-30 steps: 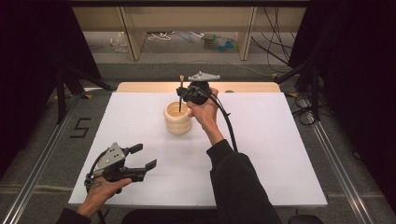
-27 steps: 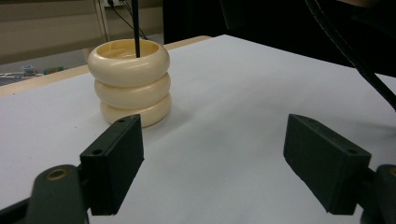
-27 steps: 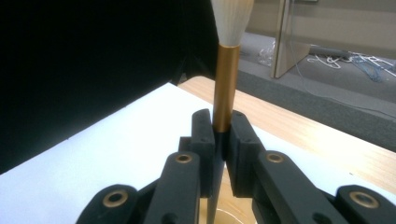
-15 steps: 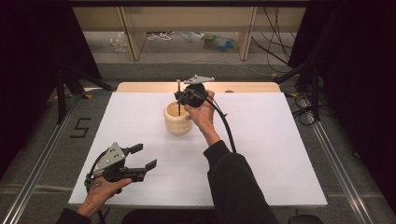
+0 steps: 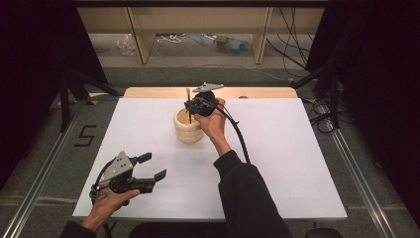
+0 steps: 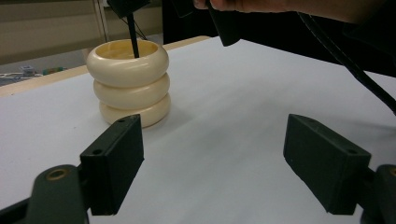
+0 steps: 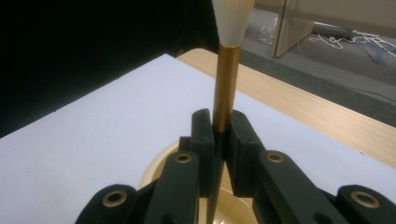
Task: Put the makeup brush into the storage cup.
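A cream ribbed holder (image 5: 188,127) of three stacked rings stands on the white table top (image 5: 277,163), toward the back middle. My right gripper (image 5: 191,105) hovers over its mouth, shut on a brush (image 7: 226,88) with a gold ferrule and white bristles pointing up. The brush's dark handle (image 6: 133,39) reaches down into the holder (image 6: 128,86). Below the jaws, the right gripper view catches the holder's rim (image 7: 154,170). My left gripper (image 5: 151,167) rests near the front left edge, open, with nothing between its pads (image 6: 116,163).
A wooden board (image 5: 257,92) runs along the table's far edge. Shelving with cables and clutter (image 5: 228,44) lies beyond it. Metal rails (image 5: 39,183) flank the table. The right gripper's cable (image 5: 240,136) trails along the forearm.
The right hand has shifted slightly back and up over the holder with the brush still in its jaws. The left gripper has stayed put.
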{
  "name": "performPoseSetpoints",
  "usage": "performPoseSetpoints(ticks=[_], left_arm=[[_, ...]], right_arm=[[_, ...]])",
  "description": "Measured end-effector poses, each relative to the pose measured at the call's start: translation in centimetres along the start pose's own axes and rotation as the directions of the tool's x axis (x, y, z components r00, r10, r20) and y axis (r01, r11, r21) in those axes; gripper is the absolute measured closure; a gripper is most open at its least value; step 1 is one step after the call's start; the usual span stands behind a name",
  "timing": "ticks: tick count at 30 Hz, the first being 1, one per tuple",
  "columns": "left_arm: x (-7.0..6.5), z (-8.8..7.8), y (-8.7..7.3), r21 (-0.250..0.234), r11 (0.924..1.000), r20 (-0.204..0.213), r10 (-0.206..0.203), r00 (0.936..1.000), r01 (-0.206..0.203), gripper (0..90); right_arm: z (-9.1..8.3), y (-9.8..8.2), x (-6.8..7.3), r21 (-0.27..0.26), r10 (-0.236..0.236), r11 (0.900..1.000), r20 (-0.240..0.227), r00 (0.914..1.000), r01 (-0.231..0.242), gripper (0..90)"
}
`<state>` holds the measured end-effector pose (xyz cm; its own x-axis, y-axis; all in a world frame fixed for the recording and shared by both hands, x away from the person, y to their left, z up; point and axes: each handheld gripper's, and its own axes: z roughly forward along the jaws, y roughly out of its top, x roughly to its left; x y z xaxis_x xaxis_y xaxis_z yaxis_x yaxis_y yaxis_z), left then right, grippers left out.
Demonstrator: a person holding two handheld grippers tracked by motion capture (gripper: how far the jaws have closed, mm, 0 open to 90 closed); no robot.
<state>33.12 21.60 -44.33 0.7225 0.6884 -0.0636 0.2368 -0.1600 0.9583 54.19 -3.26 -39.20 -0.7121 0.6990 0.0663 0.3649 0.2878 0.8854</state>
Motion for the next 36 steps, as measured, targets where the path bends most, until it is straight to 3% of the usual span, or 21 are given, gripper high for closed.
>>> performPoseSetpoints(ticks=[5,8,12,14,15,17,19,26,28,31,32,36], left_arm=[[0.0,0.0,0.0,0.000,1.0000,0.000,0.000,1.0000,0.000,20.1],[-0.1,0.0,0.0,0.001,1.0000,-0.001,-0.008,1.0000,0.008,20.1],[0.0,0.0,0.0,0.000,1.0000,-0.002,-0.002,1.0000,0.002,20.1],[0.0,0.0,0.0,0.000,1.0000,-0.002,0.001,1.0000,-0.001,20.1],[0.0,0.0,0.0,0.000,1.0000,-0.002,0.001,1.0000,-0.001,20.1],[0.0,0.0,0.0,-0.002,1.0000,-0.003,-0.001,1.0000,0.001,20.1],[0.0,0.0,0.0,-0.001,1.0000,-0.004,-0.004,1.0000,0.004,20.1],[0.0,0.0,0.0,-0.001,1.0000,-0.005,0.001,1.0000,-0.001,20.1],[0.0,0.0,0.0,-0.002,1.0000,-0.006,-0.001,1.0000,0.001,20.1],[0.0,0.0,0.0,-0.001,1.0000,-0.006,-0.001,1.0000,0.001,20.1],[0.2,0.1,0.1,-0.014,0.9993,-0.012,0.033,0.9994,-0.033,20.1],[0.1,0.0,0.0,-0.011,0.9999,-0.004,0.008,1.0000,-0.008,20.1]], right_arm=[[0.1,-0.2,-0.1,0.024,-0.009,1.000,0.002,1.0000,0.009,82.4],[0.1,-0.3,-0.3,0.041,-0.001,0.999,0.008,1.0000,0.001,77.3],[-0.1,-0.2,-0.3,0.043,0.013,0.999,0.033,0.9994,-0.015,64.8],[-0.3,-0.1,-0.4,0.025,0.017,1.000,0.052,0.9985,-0.019,54.8],[-0.3,-0.1,-0.4,0.025,0.017,1.000,0.052,0.9985,-0.019,54.8],[-0.6,0.0,-0.5,0.001,0.039,0.999,0.069,0.9969,-0.039,44.4],[-1.0,0.2,-0.6,-0.009,0.049,0.999,0.076,0.9959,-0.049,40.6],[-2.1,0.5,-0.7,-0.017,0.064,0.998,0.068,0.9956,-0.063,33.2],[-2.4,0.7,-0.7,-0.030,0.045,0.999,0.075,0.9962,-0.043,32.0],[-2.9,0.6,-0.7,-0.056,0.055,0.997,0.077,0.9955,-0.051,31.6],[-3.0,0.6,-0.8,-0.054,0.050,0.997,0.077,0.9958,-0.046,30.0],[-3.2,0.0,-0.9,-0.052,0.061,0.997,0.083,0.9947,-0.057,26.1]])
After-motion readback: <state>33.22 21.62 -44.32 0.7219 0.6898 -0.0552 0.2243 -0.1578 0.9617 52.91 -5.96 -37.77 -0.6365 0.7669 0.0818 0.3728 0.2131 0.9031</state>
